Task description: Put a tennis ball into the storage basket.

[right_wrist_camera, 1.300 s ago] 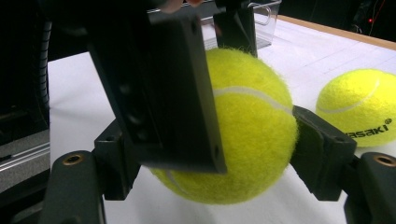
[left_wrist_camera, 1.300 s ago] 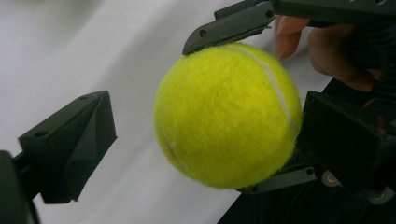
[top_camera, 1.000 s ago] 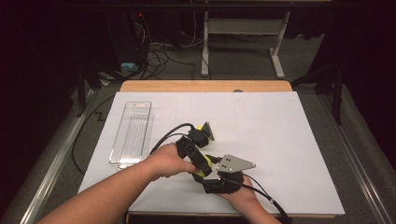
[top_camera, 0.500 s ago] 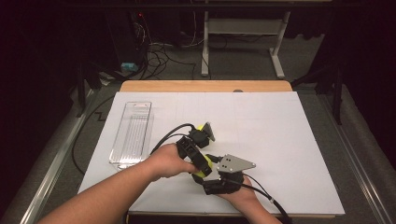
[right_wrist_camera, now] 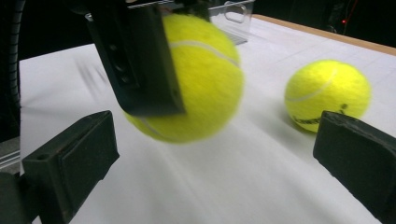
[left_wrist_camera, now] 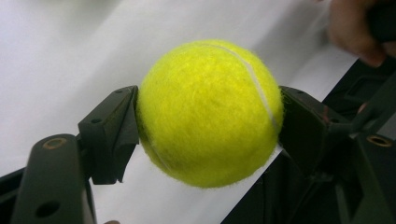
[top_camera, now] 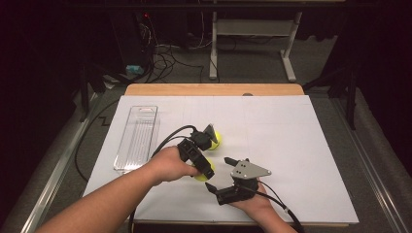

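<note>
Right hand-held gripper (top_camera: 224,171) has just opened wide, empty; left hand-held gripper (left_wrist_camera: 208,116) now clamps the ball (left_wrist_camera: 210,112), tray (top_camera: 137,138) toward the worktop's left edge.

From above, the left hand (top_camera: 170,165) and its gripper (top_camera: 197,158) cover most of the held ball (top_camera: 203,175). The second ball (top_camera: 215,140) peeks out behind the gripper's plate. In the right gripper view the held ball looks smeared, and the tray (right_wrist_camera: 231,14) gets cut off up top.
</note>
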